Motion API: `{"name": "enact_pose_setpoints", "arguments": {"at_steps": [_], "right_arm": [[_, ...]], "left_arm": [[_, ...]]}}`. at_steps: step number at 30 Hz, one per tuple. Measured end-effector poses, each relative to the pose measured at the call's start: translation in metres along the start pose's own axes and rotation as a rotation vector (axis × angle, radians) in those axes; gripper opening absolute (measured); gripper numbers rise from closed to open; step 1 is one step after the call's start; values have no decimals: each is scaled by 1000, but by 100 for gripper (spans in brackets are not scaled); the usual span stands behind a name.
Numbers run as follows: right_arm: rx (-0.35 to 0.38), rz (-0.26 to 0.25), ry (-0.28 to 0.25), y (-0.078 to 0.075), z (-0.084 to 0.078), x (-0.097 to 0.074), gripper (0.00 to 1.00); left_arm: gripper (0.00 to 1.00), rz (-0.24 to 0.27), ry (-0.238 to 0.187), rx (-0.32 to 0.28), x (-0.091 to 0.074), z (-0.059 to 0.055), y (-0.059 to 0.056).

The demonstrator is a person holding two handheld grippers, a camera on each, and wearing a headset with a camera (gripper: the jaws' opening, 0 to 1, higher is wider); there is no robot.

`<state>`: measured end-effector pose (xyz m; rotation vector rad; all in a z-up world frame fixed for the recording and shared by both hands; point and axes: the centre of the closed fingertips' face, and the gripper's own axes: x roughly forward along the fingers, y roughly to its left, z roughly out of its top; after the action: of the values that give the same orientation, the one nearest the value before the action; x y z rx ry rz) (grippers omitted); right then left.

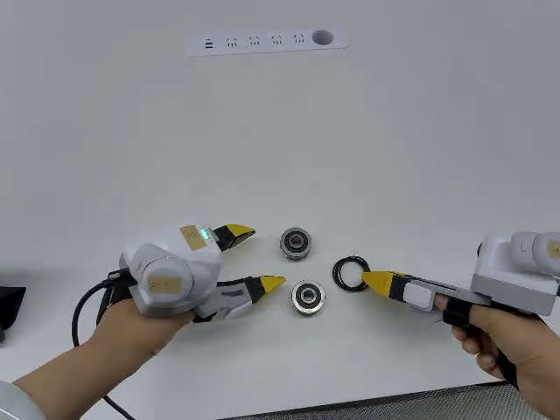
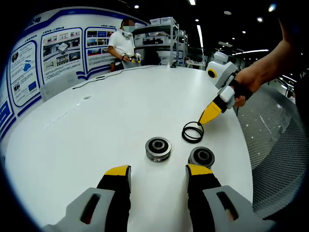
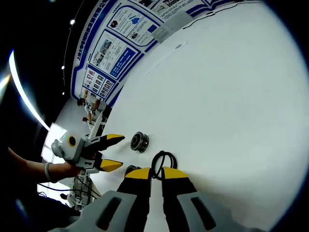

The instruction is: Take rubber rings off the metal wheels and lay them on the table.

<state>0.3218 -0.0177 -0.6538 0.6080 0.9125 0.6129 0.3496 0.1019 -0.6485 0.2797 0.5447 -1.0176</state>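
Note:
Two metal wheels lie on the white table: the far wheel (image 1: 296, 243) (image 2: 158, 147) (image 3: 139, 141) and the near wheel (image 1: 308, 297) (image 2: 202, 156). My left gripper (image 1: 255, 257) (image 2: 159, 170) stands open just left of them, holding nothing. Right of the wheels, a black rubber ring (image 1: 351, 273) (image 2: 192, 132) (image 3: 163, 162) rests on the table, looking doubled. My right gripper (image 1: 378, 280) (image 3: 157, 173) is shut on the ring's near edge, its yellow tips pinched together. From the left gripper view, the right gripper (image 2: 208, 116) touches the ring from behind.
A white power strip (image 1: 265, 41) lies at the table's far side. A dark object (image 1: 10, 306) sits at the left edge. The table's front edge (image 1: 367, 404) runs just below my hands. A person (image 2: 121, 44) stands beyond the table.

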Motion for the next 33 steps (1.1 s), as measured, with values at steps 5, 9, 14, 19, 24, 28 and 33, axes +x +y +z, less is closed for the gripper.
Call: {"name": "enact_pose_setpoints", "arguments": {"at_steps": [5, 9, 14, 19, 24, 28, 33], "right_arm": [[-62, -12, 20, 0, -2, -1, 14], [-95, -19, 28, 5, -4, -3, 23], [-128, -6, 20, 13, -3, -7, 27], [-207, 30, -12, 30, 0, -16, 39], [-326, 33, -6, 37, -6, -24, 47], [-444, 14, 25, 38, -16, -28, 54], [-544, -12, 61, 40, -32, -32, 67]], "left_arm": [[47, 14, -13, -16, -12, 1, -2], [47, 40, -36, -43, -25, 4, -4], [47, 76, -58, -87, -43, 2, -10], [48, 126, -96, -171, -63, 0, -11], [49, 141, -93, -178, -80, -8, -18], [53, 150, -88, -190, -91, -16, -22], [58, 149, -72, -192, -101, -27, -31]]}}
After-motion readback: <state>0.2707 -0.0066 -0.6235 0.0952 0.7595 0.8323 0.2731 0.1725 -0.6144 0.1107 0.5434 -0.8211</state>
